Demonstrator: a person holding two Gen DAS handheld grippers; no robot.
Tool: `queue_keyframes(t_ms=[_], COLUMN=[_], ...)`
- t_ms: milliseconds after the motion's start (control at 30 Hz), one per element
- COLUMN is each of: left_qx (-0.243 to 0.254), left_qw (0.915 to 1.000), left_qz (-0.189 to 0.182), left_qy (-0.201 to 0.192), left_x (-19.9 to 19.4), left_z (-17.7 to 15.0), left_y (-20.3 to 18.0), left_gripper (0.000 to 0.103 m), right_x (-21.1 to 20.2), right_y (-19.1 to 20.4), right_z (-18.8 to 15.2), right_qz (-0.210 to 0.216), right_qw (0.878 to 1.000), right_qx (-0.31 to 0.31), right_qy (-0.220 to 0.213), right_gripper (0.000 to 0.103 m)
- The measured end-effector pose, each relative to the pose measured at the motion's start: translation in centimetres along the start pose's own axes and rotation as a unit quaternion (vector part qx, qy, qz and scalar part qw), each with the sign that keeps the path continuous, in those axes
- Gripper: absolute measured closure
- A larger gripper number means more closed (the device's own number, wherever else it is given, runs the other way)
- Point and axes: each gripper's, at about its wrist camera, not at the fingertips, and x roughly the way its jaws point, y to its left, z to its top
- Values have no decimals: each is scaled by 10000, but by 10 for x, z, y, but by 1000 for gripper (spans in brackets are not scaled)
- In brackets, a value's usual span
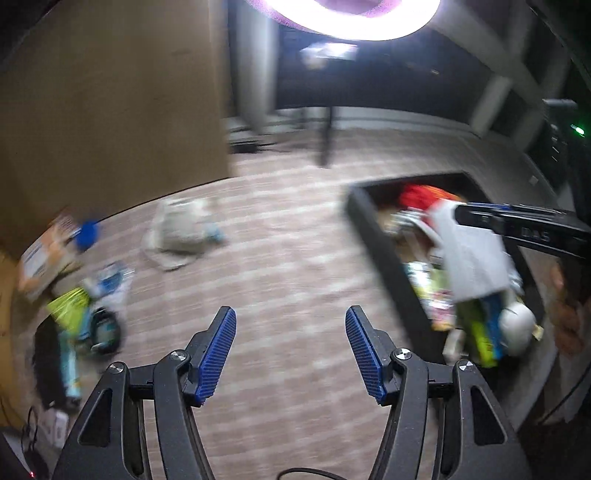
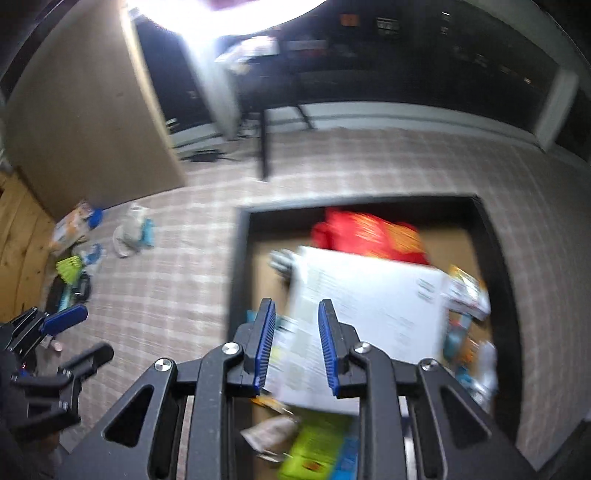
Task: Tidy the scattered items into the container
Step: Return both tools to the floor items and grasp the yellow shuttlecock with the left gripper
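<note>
A black-walled box [image 2: 496, 266] stands on the carpet and holds a red bag [image 2: 365, 232] and several packets. My right gripper [image 2: 297, 332] hovers over the box with jaws apart. A white printed sheet [image 2: 369, 306] lies just beyond the fingers, blurred, over the box contents. In the left wrist view the sheet [image 1: 469, 254] hangs below the right gripper [image 1: 480, 218] above the box [image 1: 373, 236]. My left gripper [image 1: 290, 350] is open and empty over bare carpet. Scattered items [image 1: 85, 306] lie at the left, with a pale bag [image 1: 181, 229] farther off.
A brown panel [image 1: 110, 103] rises behind the scattered pile. A thin black table leg [image 2: 264, 147] stands on the carpet beyond the box. A bright lamp [image 1: 351, 18] glares overhead. Wooden boards [image 2: 18, 236] line the far left. Both views are motion blurred.
</note>
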Motion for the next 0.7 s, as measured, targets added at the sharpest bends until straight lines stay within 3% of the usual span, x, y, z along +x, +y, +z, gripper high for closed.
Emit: queue_keyframes(t_ms=[167, 433, 700], left_qx=[-770, -1975, -2450], left_qw=[9960, 9758, 9650], left_qz=[449, 942, 927], left_qy=[34, 24, 100], left_x=[3, 3, 22], left_z=[-10, -27, -29], left_y=[82, 196, 245], left_gripper=[48, 48, 48], right_x=[32, 93, 147], right_y=[60, 126, 157], right_z=[25, 56, 80], right_qz=[323, 809, 1110], right_qw=[9986, 9930, 9885], right_qx=[-417, -721, -661], right_qy=[64, 461, 787], right_gripper=[79, 79, 79])
